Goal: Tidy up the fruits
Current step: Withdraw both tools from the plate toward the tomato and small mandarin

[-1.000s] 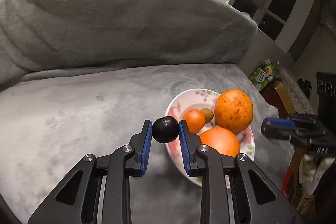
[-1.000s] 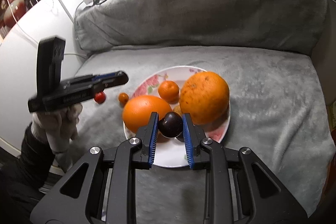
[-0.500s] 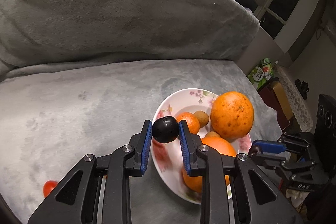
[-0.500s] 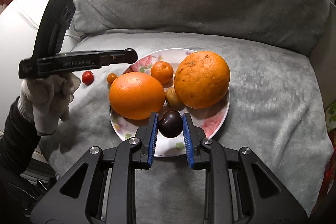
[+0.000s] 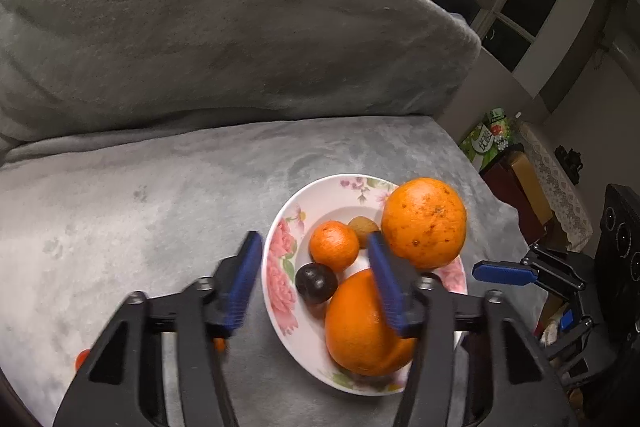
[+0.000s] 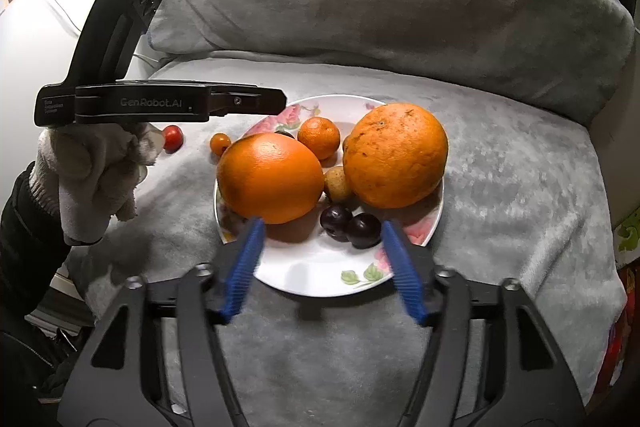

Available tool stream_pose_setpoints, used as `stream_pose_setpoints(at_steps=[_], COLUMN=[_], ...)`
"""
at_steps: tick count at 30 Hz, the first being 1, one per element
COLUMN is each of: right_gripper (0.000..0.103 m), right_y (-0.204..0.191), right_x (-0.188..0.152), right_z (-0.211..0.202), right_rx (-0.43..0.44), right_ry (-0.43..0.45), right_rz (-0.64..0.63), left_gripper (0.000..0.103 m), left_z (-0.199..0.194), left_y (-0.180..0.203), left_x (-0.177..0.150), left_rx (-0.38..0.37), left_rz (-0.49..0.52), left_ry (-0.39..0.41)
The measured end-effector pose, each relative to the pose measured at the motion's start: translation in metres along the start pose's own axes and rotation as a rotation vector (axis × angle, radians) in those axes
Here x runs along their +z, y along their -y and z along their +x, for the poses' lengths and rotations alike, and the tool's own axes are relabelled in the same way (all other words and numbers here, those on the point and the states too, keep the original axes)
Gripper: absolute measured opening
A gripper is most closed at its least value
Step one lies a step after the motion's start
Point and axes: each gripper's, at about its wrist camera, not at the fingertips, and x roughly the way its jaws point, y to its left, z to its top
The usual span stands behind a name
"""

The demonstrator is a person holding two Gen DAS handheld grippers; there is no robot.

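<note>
two dark plums [image 6: 351,225] sit touching each other near the front edge of the flowered plate [image 6: 308,273], just in front of the two big oranges [image 6: 270,177]. a third plum [image 5: 316,283] lies at the plate's left edge. both claws have just been opening: left gripper [image 5: 315,285] and right gripper [image 6: 322,269] stand wide apart, holding nothing, plums loose on the plate between their jaws. two small tomatoes [image 6: 173,138] rest on the grey blanket [image 6: 520,187] off the plate's left side.

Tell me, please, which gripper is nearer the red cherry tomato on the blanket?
Left. The left gripper hangs beside the red cherry tomato, at the plate's rim; the right gripper sits farther, across the plate. Both jaws have just been opening, gripping nothing.
</note>
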Motion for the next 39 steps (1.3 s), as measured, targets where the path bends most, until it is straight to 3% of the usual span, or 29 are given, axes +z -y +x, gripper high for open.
stream_pose_setpoints(at_steps=[3,14,28,39], right_gripper=[0.084,0.086,0.086,0.086], right_y=[-0.003,-0.023,-0.049,-0.070], right_x=[0.000,0.002,0.018,0.041], right_z=[-0.002,-0.007,-0.015,0.000], right_rx=[0.014,0.018,0.032,0.083], right_ry=[0.016,0.041,0.094,0.062], right_rz=[-0.003,-0.068,-0.219,-0.346], left_gripper=[0.076,0.076,0.076,0.076], left_z=[-0.001,-0.016,-0.061,-0.093], left_y=[0.002,0.002,-0.032,-0.058], left_x=[0.001,0.000,-0.015,-0.037], left_rx=[0.008,0.041,0.150,0.221], left_rz=[0.003,0.018,-0.009,-0.058], left_ry=[0.003,0.034,0.091,0.130])
